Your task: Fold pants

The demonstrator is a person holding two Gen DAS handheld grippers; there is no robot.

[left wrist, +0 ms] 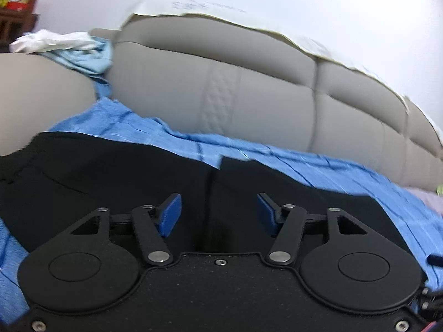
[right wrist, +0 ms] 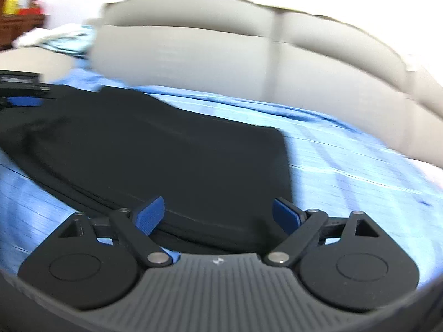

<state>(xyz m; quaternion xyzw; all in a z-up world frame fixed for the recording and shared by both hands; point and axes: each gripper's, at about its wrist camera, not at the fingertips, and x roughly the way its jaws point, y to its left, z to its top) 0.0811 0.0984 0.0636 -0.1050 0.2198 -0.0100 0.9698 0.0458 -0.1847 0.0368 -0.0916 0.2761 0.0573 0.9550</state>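
Note:
Black pants [left wrist: 116, 171] lie flat on a blue striped sheet [left wrist: 318, 163]. In the left wrist view a dark seam or gap [left wrist: 211, 188] runs between two black panels straight ahead. My left gripper [left wrist: 218, 213] is open and empty, low over the black cloth. In the right wrist view the pants [right wrist: 166, 149] lie as a folded dark slab with its right edge [right wrist: 285, 155] ahead. My right gripper [right wrist: 218, 215] is open and empty just above the near hem. The left gripper [right wrist: 22, 94] shows at the far left of that view.
A grey padded headboard [left wrist: 249, 83] rises behind the sheet. A grey pillow [left wrist: 36, 96] lies at the left. White and light-blue cloth [left wrist: 63, 44] is heaped at the back left, with wooden furniture [left wrist: 13, 22] beyond. The blue sheet [right wrist: 360, 171] extends to the right.

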